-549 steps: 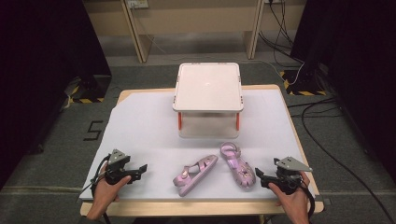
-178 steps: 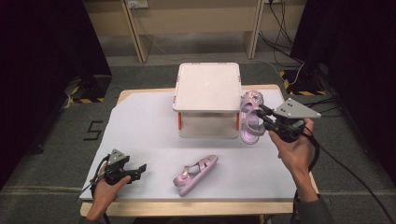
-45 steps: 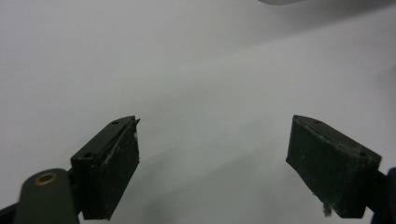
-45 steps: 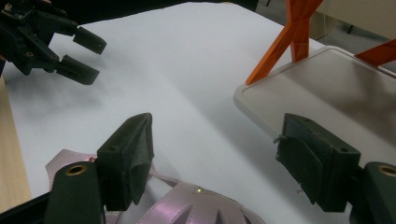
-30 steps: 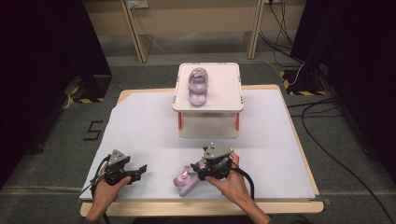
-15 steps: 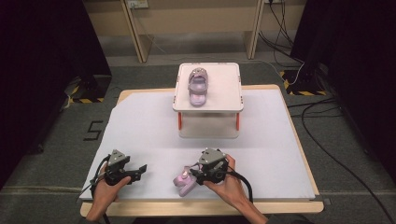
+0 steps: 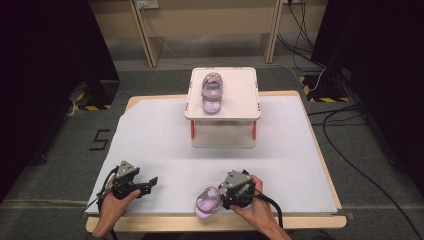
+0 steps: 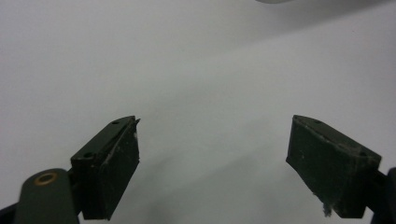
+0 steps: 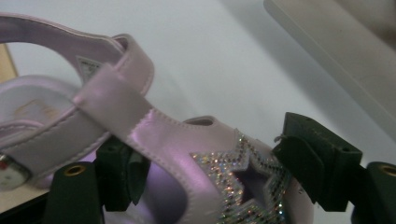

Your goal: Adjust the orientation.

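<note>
The right gripper (image 7: 216,196), jaws spread around the second pink sandal (image 7: 207,202) at the table's (image 7: 150,130) near edge, is poised to clamp and carry it to its mate (image 7: 212,92) atop the white box (image 7: 245,100). The left gripper (image 7: 150,184) rests open, empty.

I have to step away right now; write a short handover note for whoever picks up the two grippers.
Left gripper: open, empty, resting on the table at the near left.
Right gripper: jaws wide, straddling the second pink sandal at the near edge; a firm grip is not confirmed.
Done: first pink sandal lies on top of the white box.
Left: clamp and lift the second sandal, set it beside the first.
</note>
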A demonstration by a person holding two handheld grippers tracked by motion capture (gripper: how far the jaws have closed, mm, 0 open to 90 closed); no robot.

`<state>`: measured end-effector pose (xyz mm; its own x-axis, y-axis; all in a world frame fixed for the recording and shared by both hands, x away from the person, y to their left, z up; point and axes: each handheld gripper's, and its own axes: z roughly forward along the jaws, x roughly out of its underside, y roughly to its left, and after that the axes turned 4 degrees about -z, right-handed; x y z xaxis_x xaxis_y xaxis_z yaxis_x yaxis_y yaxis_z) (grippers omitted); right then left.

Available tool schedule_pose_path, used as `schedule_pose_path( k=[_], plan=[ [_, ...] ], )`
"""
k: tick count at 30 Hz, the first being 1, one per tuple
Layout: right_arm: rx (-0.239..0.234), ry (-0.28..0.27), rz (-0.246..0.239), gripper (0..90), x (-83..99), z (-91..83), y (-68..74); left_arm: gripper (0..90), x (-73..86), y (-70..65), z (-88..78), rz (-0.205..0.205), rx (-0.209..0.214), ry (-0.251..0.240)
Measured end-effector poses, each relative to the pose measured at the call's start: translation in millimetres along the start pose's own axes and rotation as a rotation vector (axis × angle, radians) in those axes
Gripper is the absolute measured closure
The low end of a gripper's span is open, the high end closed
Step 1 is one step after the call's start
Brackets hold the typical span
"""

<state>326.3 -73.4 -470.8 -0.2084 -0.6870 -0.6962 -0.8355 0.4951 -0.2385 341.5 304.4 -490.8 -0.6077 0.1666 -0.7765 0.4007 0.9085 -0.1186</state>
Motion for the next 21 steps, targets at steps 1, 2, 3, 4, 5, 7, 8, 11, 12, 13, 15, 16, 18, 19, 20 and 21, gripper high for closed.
schedule_pose_path(
  k=[1,2,3,4,5,7,8,11,12,13,15,16,18,19,20,21],
  plan=[
    [-0.006,-0.003,0.002,26.9,1.1,-3.0,-1.0,16.3,0.2,0.1,0.2,-0.001,0.002,-0.002],
    [-0.01,-0.003,0.001,27.3,2.4,-6.1,-2.1,16.3,0.3,0.2,0.2,-0.002,0.002,-0.004],
    [-0.015,-0.01,0.013,27.3,4.1,-8.8,-2.6,16.3,0.4,0.3,0.0,-0.004,0.002,-0.004],
    [-0.016,-0.018,0.014,27.3,5.9,-11.6,-3.3,16.3,0.3,0.4,-0.3,-0.005,0.001,-0.004],
    [-0.013,-0.02,0.01,27.3,7.3,-14.6,-3.5,16.3,0.3,0.7,-0.4,-0.005,0.0,-0.002],
    [0.007,-0.018,0.01,26.7,10.5,-19.8,-1.6,16.3,0.4,0.8,0.0,-0.007,0.0,-0.004],
    [0.024,-0.012,0.001,25.6,12.3,-22.1,-0.4,16.3,0.4,0.8,0.2,-0.005,0.0,-0.003],
    [0.048,-0.018,0.003,24.9,17.1,-27.0,3.3,16.3,0.3,0.2,0.4,-0.003,0.001,-0.002],
    [0.057,-0.02,0.003,24.9,17.8,-28.1,4.5,16.3,0.3,0.1,0.3,-0.001,0.001,-0.001],
    [0.064,-0.023,-0.005,24.8,18.0,-29.0,5.0,16.3,0.3,0.0,0.3,0.0,0.001,-0.001],
    [0.068,-0.019,-0.019,23.9,17.6,-30.1,3.3,16.3,0.3,-0.1,0.0,-0.001,0.001,-0.002],
    [0.073,-0.016,-0.027,23.3,17.8,-30.3,2.0,16.3,0.3,0.0,0.1,-0.003,0.002,-0.004],
    [0.086,-0.004,-0.033,23.1,18.4,-31.6,-0.1,16.2,0.3,0.2,-0.3,-0.005,0.001,-0.004],
    [0.092,0.002,-0.042,23.0,18.9,-32.5,-1.7,16.3,0.4,0.3,-0.2,-0.005,0.001,-0.004],
    [0.095,0.007,-0.045,23.1,19.5,-33.0,-2.8,16.3,0.4,0.4,0.0,-0.006,0.001,-0.004],
    [0.098,0.012,-0.052,23.1,20.3,-32.9,-4.4,16.3,0.4,0.4,0.2,-0.005,0.001,-0.003]
  ],
)
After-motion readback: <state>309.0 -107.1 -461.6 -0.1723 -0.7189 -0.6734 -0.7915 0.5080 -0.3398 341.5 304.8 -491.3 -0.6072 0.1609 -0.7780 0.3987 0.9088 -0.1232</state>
